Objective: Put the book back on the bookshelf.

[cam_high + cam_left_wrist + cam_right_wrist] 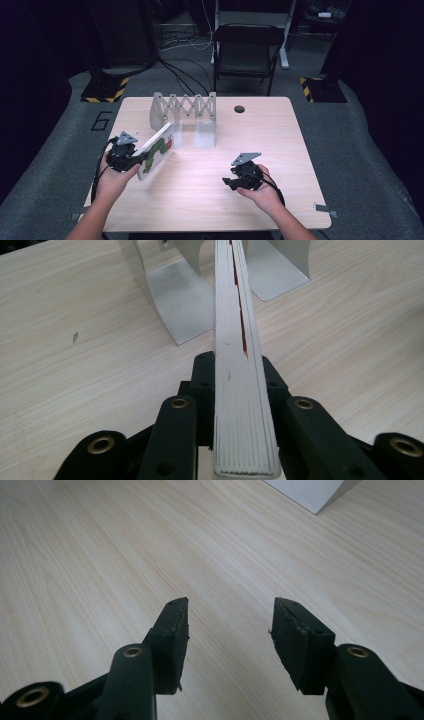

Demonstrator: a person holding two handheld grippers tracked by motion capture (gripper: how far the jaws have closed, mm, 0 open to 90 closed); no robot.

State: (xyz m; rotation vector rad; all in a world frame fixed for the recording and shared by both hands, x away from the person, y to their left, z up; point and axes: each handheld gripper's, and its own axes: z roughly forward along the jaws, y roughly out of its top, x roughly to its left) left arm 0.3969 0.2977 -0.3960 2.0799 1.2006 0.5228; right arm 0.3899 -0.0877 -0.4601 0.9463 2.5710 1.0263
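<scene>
Before white rack (184, 111): thick board book (157, 150), caterpillar cover, clamped in left gripper (131, 159); right gripper (231, 182) parted, empty.

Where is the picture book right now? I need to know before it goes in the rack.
In the high view the picture book is at the table's left, clamped in the left gripper, just in front of the white rack.

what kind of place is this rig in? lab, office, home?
Most likely a lab or recording studio, not a home. Dark curtains surround a lone wooden table, cables trail over grey carpet toward a folding chair, and hazard-striped stand bases flank the table. The left gripper holds a book near an expandable book rack.
</scene>
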